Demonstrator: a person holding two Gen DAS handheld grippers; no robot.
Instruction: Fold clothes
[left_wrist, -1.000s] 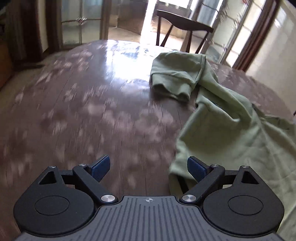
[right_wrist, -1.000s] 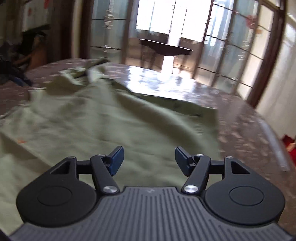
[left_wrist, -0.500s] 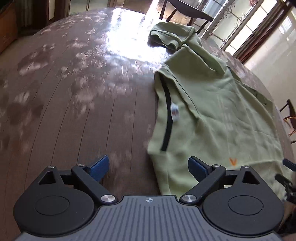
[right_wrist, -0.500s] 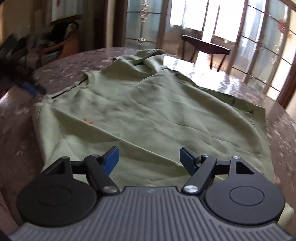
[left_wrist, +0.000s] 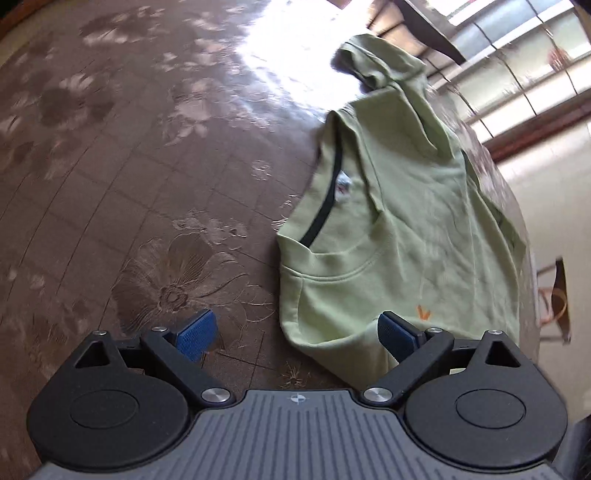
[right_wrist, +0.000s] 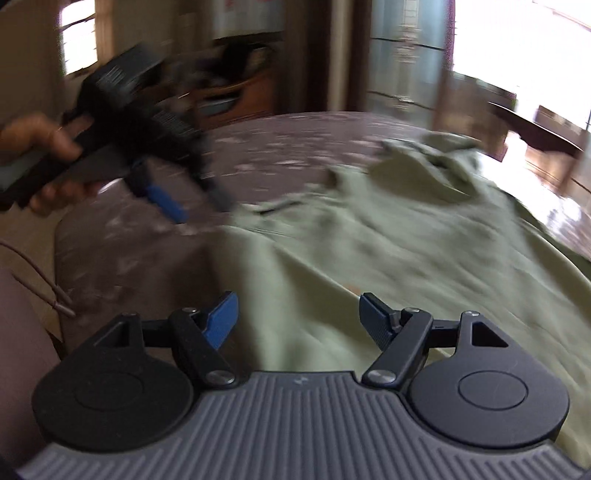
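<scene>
Presently, green shirt (left_wrist: 399, 229) lies spread on the brown floral table (left_wrist: 147, 166); left gripper (left_wrist: 295, 332) spread wide, empty, over the near shoulder edge; right gripper (right_wrist: 297, 317) likewise unclenched, nothing between its blue pads (right_wrist: 221, 319), above the cloth.

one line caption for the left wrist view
Open left hand-held gripper hovers at the green shirt's near corner on the floral table.

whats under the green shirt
The green shirt lies spread on the brown flowered table, which shows bare beside it. Whatever else may lie beneath the cloth is covered and cannot be seen.
</scene>
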